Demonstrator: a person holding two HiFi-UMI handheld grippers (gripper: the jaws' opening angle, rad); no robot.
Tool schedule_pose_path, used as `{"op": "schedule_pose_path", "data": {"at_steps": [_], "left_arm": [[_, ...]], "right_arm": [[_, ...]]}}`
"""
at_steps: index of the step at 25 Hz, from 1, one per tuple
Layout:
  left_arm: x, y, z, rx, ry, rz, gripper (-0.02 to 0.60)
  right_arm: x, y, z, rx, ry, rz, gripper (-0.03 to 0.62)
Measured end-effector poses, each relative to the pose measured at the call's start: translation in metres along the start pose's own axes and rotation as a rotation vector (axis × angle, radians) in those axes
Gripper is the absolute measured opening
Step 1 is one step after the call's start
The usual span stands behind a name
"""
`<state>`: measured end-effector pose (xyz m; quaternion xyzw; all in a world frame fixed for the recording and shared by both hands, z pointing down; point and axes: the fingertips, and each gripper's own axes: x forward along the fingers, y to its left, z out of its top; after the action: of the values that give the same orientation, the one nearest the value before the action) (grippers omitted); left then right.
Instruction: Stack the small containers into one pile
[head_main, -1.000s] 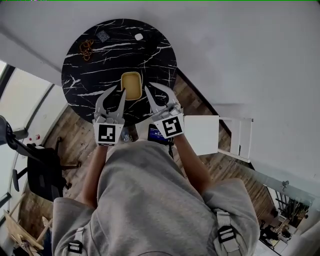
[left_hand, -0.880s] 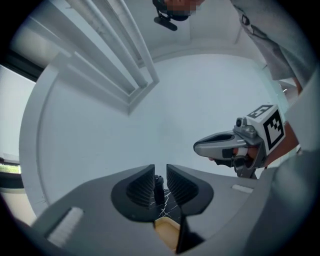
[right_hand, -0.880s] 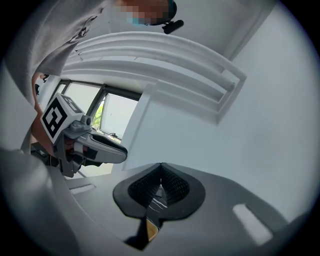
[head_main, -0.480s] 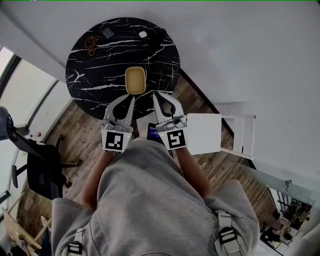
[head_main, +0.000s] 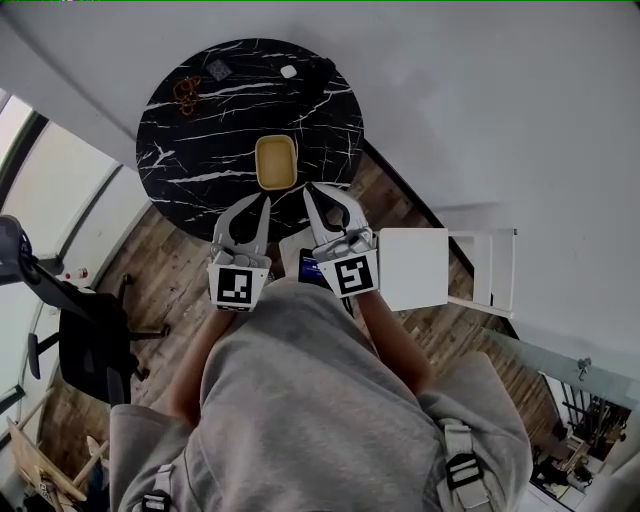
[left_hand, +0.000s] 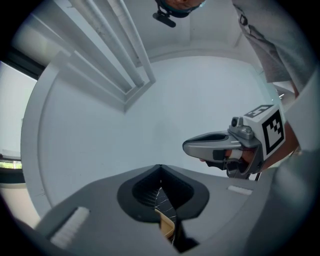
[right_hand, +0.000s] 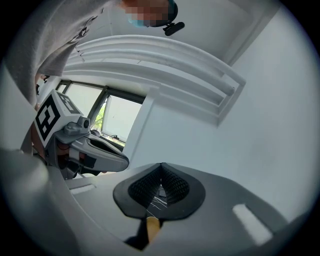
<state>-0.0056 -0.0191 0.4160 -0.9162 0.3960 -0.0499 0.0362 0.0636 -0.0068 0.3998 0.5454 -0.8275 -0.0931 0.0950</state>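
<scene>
Yellow container sits near the middle of the round black marble table, nothing touching it.
The left gripper and right gripper hover over the table's near edge, each with jaws closed together and empty. A brown chain, a grey square and a white piece line the far rim, with open marble between them and the container.

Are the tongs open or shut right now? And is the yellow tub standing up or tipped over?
Left tongs: shut, tips together, holding nothing.
Right tongs: shut, tips together, holding nothing.
Yellow container: upright on the black marble table, open side up, not touched by either tongs.
</scene>
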Motion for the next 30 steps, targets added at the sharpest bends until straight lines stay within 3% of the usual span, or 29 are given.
{"op": "schedule_pose_path", "data": {"at_steps": [14,30], "left_arm": [[-0.008,0.024,-0.007,0.022,-0.006,0.05,-0.002],[-0.006,0.027,-0.016,0.007,0.015,0.048,-0.002]], "right_arm": [[0.01,0.007,-0.008,-0.01,0.011,0.02,0.012],[0.017,0.008,-0.016,0.017,0.051,0.03,0.011]]}}
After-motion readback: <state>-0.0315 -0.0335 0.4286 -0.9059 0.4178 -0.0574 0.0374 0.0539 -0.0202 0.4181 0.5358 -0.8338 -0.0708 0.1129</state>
